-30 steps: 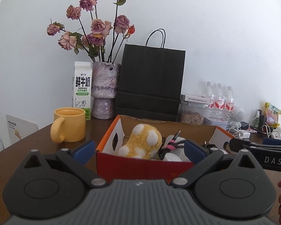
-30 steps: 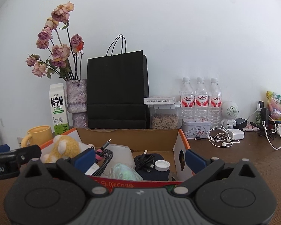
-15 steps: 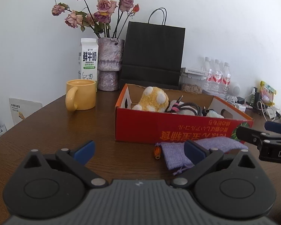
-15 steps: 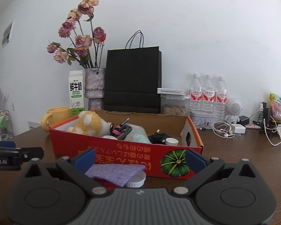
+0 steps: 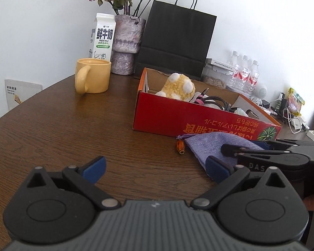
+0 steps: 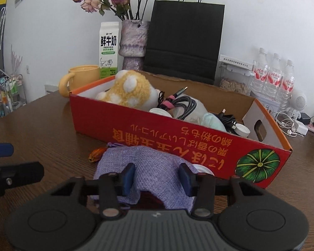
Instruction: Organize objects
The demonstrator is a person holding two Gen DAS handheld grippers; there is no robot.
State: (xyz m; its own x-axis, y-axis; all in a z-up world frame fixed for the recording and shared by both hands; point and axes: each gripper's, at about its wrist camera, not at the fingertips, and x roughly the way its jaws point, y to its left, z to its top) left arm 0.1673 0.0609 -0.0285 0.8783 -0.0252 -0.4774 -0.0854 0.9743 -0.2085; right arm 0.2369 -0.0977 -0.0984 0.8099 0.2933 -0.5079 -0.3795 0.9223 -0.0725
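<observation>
A purple cloth pouch (image 6: 148,159) with an orange bead (image 6: 96,153) on its cord lies on the wooden table, against the front wall of the red cardboard box (image 6: 136,125). My right gripper (image 6: 157,175) is closing its jaws on the pouch, and the blue pads (image 6: 128,175) bunch the cloth between them. In the left wrist view the pouch (image 5: 211,144) shows with the right gripper (image 5: 240,148) on it from the right. My left gripper (image 5: 155,166) stands open over bare table, left of the pouch. The box (image 5: 178,115) holds a yellow plush toy (image 5: 178,87) and cables.
A yellow mug (image 5: 94,75), a milk carton (image 5: 102,39), a vase of dried roses (image 5: 127,44) and a black paper bag (image 5: 175,39) stand behind the box. Water bottles (image 6: 274,77) and loose cables (image 6: 286,123) are at the right. A white lid (image 6: 205,168) lies beside the pouch.
Both grippers have drawn back from over the box and come down to the table in front of it. The right jaws went from wide open to narrow around the pouch.
</observation>
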